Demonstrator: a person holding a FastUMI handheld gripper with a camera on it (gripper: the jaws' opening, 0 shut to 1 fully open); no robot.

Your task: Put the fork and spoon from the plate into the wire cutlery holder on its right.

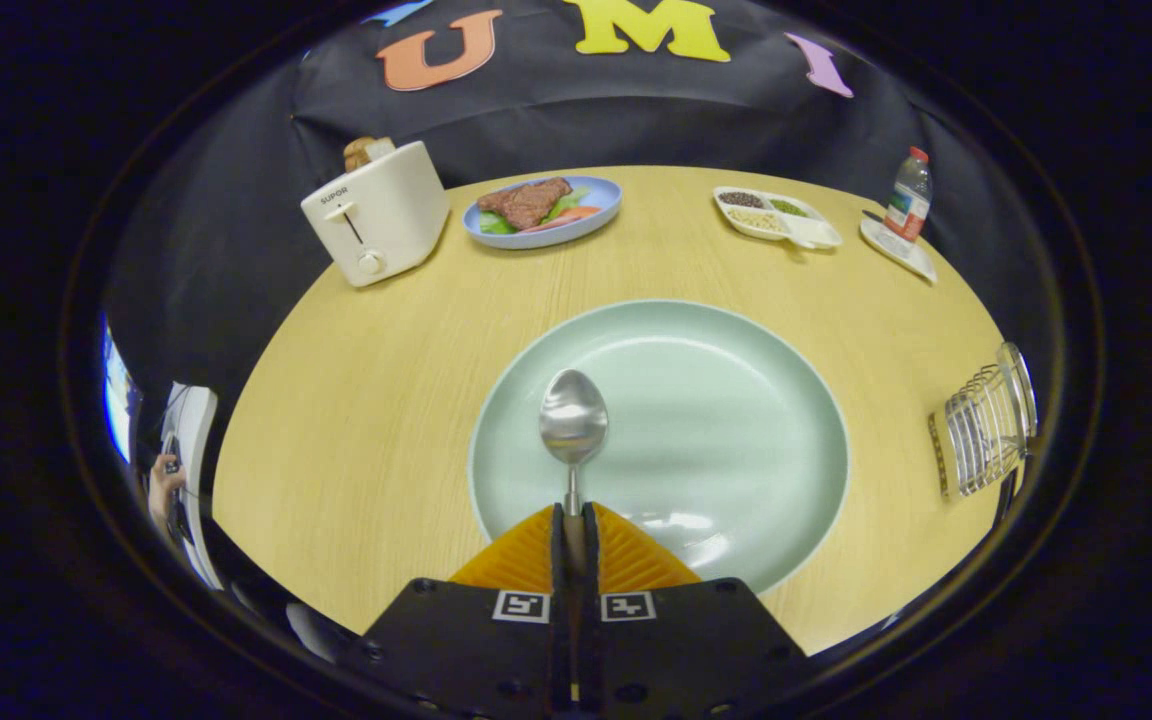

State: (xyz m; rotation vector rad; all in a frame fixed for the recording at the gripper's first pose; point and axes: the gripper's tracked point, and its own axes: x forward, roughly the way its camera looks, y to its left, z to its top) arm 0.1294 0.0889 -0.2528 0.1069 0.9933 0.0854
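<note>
My gripper (574, 512) is shut on the handle of a metal spoon (573, 420), both fingers pressing it. The spoon's bowl sticks out ahead of the fingertips, over the left half of a pale green plate (736, 400). I cannot tell if the spoon is lifted or still touching the plate. The plate lies in the middle of a round wooden table (366, 400). The wire cutlery holder (986, 425) stands at the table's right rim, well to the right of the plate.
Beyond the plate stand a cream toaster (376, 212) with bread in it, a blue plate (546, 208) of meat and vegetables, a white divided dish (778, 216) and a bottle (910, 195) on a small tray. A person's hand (164, 480) shows far left.
</note>
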